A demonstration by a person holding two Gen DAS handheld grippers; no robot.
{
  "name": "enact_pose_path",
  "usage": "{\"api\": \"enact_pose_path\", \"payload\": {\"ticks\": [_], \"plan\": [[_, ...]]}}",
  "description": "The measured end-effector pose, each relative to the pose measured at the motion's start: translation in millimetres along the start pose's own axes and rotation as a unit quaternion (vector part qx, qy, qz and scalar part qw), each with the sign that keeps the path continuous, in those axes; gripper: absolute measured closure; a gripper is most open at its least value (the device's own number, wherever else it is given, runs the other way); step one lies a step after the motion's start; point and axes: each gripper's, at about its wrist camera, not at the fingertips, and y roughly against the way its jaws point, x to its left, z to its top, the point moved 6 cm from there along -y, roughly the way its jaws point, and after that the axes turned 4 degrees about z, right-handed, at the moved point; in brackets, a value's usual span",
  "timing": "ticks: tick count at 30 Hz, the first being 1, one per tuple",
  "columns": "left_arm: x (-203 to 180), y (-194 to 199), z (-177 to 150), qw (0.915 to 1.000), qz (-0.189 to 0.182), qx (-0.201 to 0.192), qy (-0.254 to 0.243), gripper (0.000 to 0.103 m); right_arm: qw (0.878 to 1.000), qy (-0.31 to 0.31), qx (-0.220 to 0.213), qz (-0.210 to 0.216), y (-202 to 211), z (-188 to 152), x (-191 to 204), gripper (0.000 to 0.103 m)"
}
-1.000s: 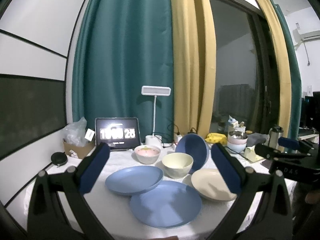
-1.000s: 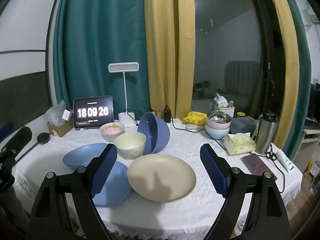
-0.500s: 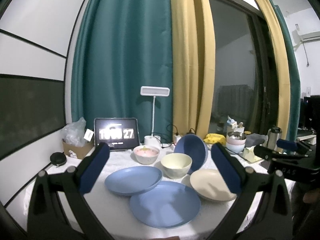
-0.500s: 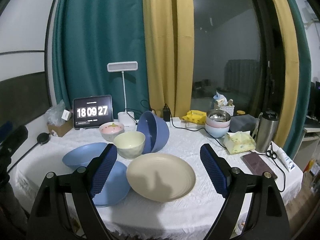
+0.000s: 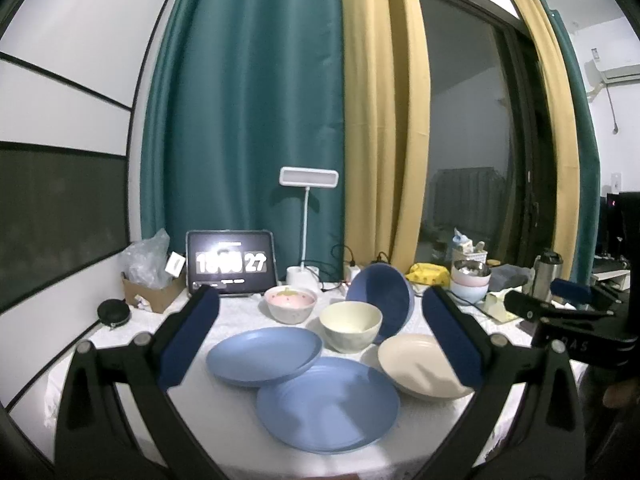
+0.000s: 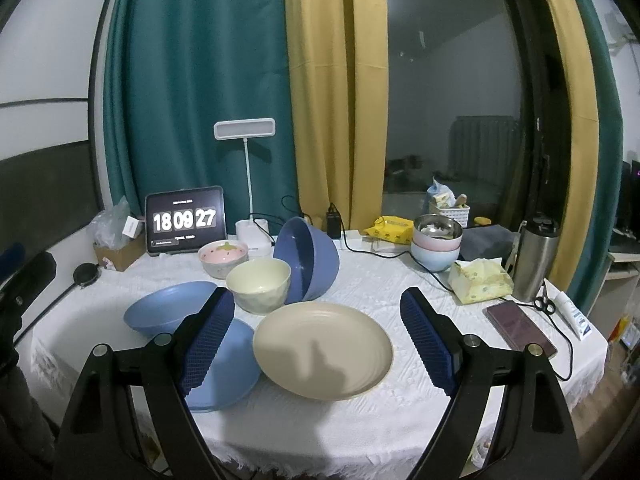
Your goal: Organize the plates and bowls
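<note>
1. Plates and bowls — none gathered or stacked. Against the earlier frames nothing on the surface (image 6: 360, 432) has shifted; only the clock tablet (image 6: 185, 226) has ticked on, and both views have barely drifted. By my reading, sorting has not begun.
2. Left claw (image 5: 320, 340) — fingers wide apart, empty. Between them: two blue plates, the rear blue plate (image 5: 264, 350) overlapping the front blue plate (image 5: 328, 400). Beyond: cream bowl (image 5: 351, 325), pink bowl (image 5: 291, 304), tilted blue bowl (image 5: 380, 304).
3. Right claw (image 6: 318, 340) — fingers wide apart, empty, with the beige plate (image 6: 322, 350) between them.
4. Right view only: phone (image 6: 519, 330), scissors (image 6: 545, 303), tissue pack (image 6: 480, 280), readable clock.
5. Left view only — the right claw itself, off beyond its right finger, and the front blue plate whole.
</note>
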Motion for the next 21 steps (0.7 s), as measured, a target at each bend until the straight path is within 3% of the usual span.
{"api": "enact_pose_path", "payload": {"ticks": [21], "plan": [[0.9, -1.1, -3.4, 1.0000, 0.000, 0.003, 0.002, 0.001, 1.000, 0.000, 0.003, 0.001, -0.7, -1.2, -1.8, 0.015]]}}
